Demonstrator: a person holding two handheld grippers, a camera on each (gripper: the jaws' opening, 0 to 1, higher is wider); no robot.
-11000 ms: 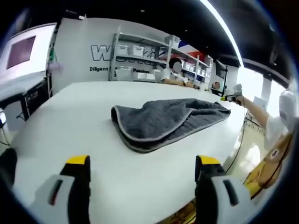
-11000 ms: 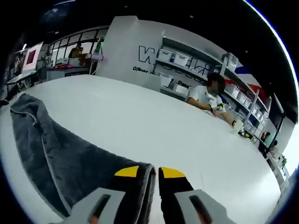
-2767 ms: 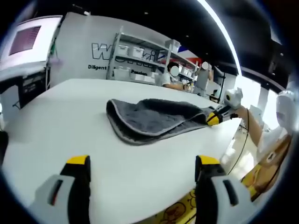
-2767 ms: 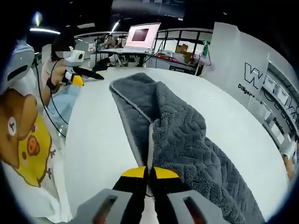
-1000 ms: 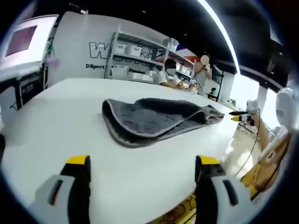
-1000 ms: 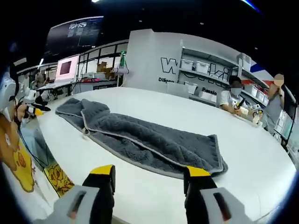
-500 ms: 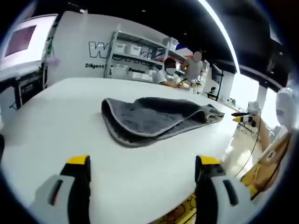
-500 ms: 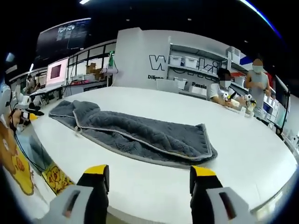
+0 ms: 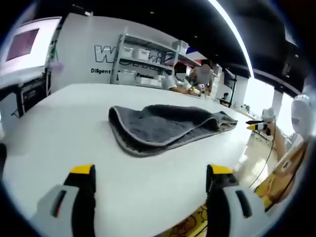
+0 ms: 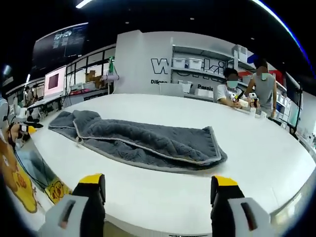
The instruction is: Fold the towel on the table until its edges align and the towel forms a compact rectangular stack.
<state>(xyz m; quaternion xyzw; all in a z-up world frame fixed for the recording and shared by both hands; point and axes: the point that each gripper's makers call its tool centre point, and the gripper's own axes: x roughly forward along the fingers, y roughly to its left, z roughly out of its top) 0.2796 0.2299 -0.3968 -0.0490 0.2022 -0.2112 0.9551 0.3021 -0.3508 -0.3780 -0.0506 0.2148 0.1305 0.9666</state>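
Observation:
A dark grey towel (image 9: 165, 126) with a pale edge band lies folded lengthwise on the white table (image 9: 74, 123), a long rumpled strip. In the right gripper view the same towel (image 10: 143, 140) stretches from left to centre, its folded end at the right. My left gripper (image 9: 150, 177) is open, held back from the towel above the near table edge. My right gripper (image 10: 158, 190) is open too, wide apart, a little short of the towel. In the left gripper view the right gripper (image 9: 256, 124) shows small at the far right, off the table's edge. Nothing is held.
Two people (image 10: 247, 91) are at the table's far side with small objects (image 10: 251, 106) before them. Shelves with bins (image 9: 143, 61) line the back wall. A monitor (image 10: 53, 81) and desks stand at left. Bare white table lies around the towel.
The right view has swung and drawn back slightly from the towel, its jaws spreading a bit wider. A second person has walked up to the far side. The towel lies unmoved.

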